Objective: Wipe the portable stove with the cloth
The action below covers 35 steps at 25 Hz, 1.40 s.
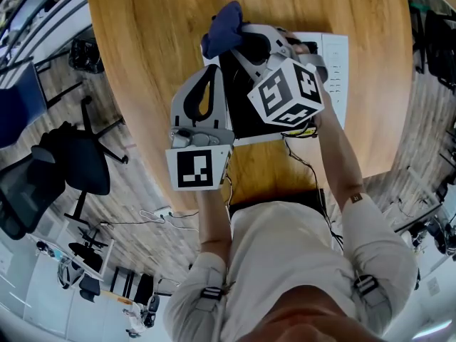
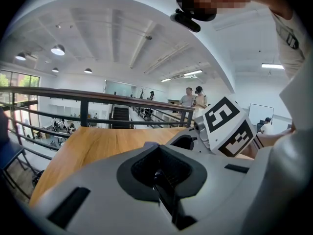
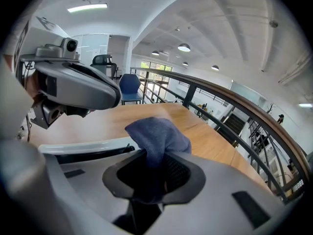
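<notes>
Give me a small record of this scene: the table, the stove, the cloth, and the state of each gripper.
surface: wooden table
stove: portable stove, white body with dark top, on the table
cloth: blue cloth, bunched, at the stove's far end
right gripper: jaws closed on the cloth
left gripper: jaws together, nothing between them, at the stove's left side
cloth touching stove: cannot tell

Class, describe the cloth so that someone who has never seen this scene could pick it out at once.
On the wooden table sits a white stove with a black top. Over its far left corner, the right gripper is shut on the cloth: a bunched dark blue wad, the only soft thing there.
</notes>
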{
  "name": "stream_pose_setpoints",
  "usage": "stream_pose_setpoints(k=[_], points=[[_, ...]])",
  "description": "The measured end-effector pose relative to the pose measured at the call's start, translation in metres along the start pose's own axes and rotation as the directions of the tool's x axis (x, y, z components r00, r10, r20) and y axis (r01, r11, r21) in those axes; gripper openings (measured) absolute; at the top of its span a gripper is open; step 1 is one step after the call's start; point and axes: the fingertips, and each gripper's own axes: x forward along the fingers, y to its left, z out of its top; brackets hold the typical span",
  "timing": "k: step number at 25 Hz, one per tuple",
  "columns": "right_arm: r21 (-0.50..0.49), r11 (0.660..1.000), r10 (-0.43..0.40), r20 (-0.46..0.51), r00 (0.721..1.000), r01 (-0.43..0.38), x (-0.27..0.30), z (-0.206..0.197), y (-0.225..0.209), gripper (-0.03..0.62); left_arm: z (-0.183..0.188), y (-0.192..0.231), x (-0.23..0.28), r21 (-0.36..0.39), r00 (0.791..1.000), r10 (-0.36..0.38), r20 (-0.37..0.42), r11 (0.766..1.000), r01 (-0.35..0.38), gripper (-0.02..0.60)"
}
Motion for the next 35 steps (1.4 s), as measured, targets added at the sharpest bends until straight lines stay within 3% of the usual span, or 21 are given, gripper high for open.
stream_pose_setpoints(k=[16,35], points=[[0.026,0.999,-0.029,-0.070,0.997,0.031,-0.023,-0.037,-0.028,0.101,0.012,-0.037,0.020,0.028,1.000,-0.031,0.004,0.999,0.031,0.020],[0.045,0.998,-0.040,-0.080,0.996,0.044,-0.054,-0.081,-0.059,0.101,0.015,-0.088,0.052,0.052,0.998,-0.052,-0.017,0.997,0.053,0.020]])
